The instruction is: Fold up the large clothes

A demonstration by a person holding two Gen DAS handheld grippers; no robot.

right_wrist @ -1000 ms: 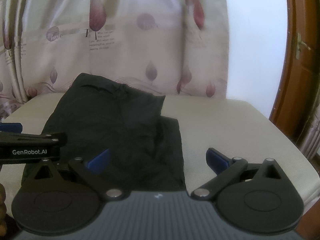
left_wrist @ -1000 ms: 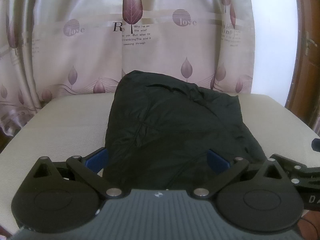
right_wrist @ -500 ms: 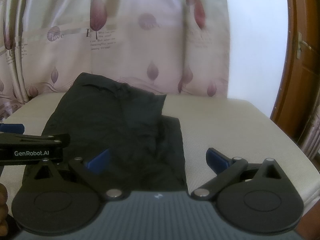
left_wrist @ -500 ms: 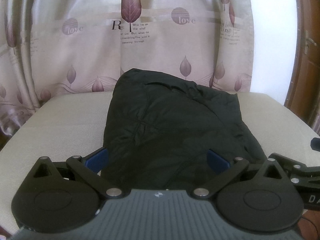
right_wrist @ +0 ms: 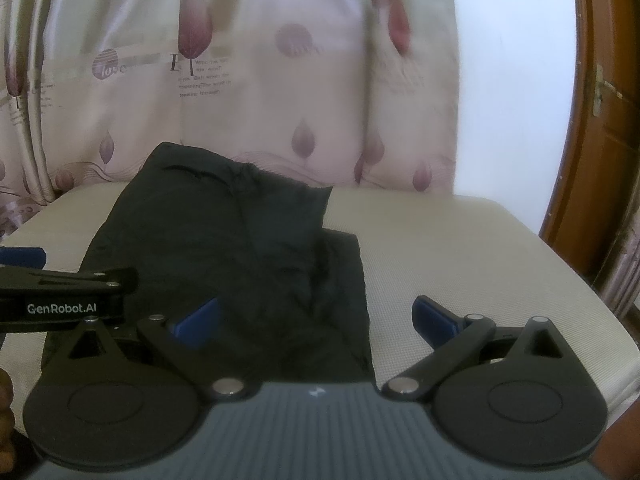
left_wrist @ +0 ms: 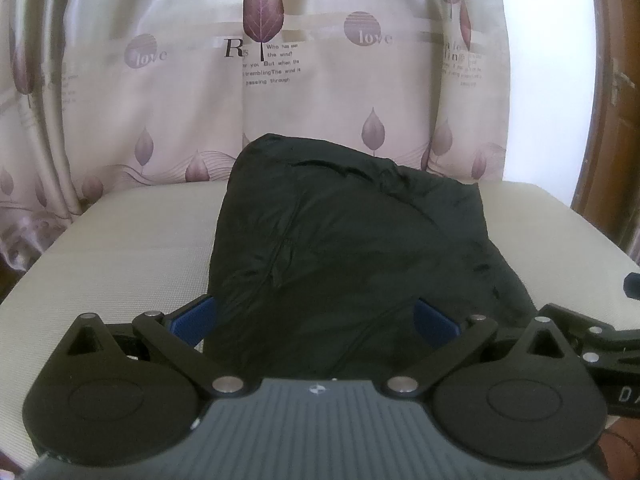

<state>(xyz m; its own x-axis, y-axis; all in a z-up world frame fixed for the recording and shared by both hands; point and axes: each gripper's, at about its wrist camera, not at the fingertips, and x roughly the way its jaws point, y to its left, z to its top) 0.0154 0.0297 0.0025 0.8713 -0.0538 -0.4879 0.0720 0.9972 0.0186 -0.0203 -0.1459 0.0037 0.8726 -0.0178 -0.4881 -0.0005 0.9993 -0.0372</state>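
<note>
Both grippers (left_wrist: 316,314) (right_wrist: 316,316) gape wide, empty, above black garment (left_wrist: 340,240).

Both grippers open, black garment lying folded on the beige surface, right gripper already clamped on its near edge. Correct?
Not quite. The right gripper is not clamped on anything: the right wrist view shows its blue fingers spread wide apart, with the black garment lying loose between and beyond them. The rest holds: the left gripper is open too, and the garment lies folded on the beige surface.
</note>
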